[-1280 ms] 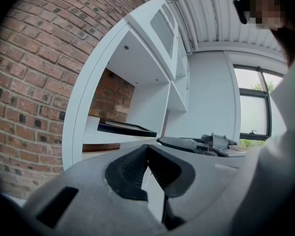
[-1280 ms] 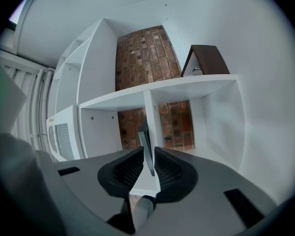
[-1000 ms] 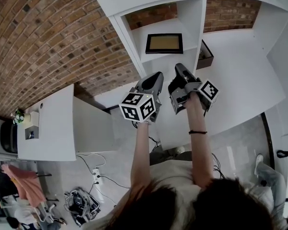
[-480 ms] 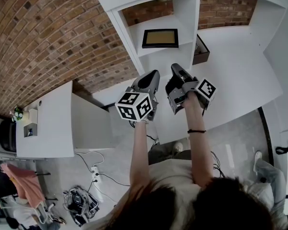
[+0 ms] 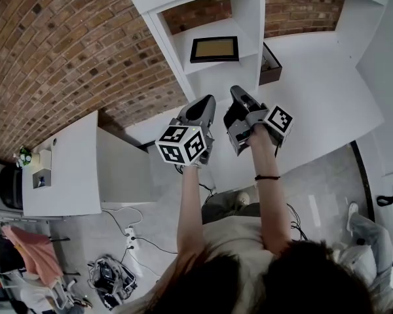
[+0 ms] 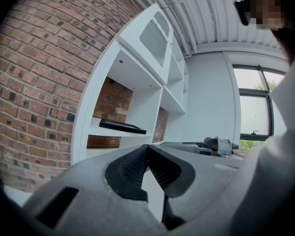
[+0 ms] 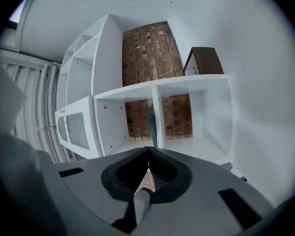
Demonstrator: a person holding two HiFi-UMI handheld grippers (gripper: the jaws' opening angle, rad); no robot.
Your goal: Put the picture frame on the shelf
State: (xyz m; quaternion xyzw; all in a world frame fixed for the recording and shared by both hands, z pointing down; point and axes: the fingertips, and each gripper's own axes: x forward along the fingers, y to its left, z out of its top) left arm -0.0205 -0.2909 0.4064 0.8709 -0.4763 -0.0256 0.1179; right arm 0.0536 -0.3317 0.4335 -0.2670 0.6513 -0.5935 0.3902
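The black picture frame (image 5: 215, 49) with a tan inside lies flat on a shelf of the white shelf unit (image 5: 162, 34), against the brick wall. Both grippers hang in the air in front of and below that shelf, side by side and apart from the frame. My left gripper (image 5: 208, 101) is shut, its jaws meeting with nothing between them (image 6: 147, 146); the frame (image 6: 122, 127) shows beyond it. My right gripper (image 5: 236, 92) is shut and empty too (image 7: 148, 149). In its view the frame (image 7: 151, 126) shows edge-on in the shelf compartment.
A dark brown box (image 5: 268, 64) stands on the neighbouring shelf to the right, also the box (image 7: 202, 60) in the right gripper view. A white desk (image 5: 65, 169) with small items sits at the left. Cables and a power strip (image 5: 131, 241) lie on the floor.
Both grippers have drawn back a little from the shelf, down and to the left in the head view. The frame stays where it lay on the shelf.
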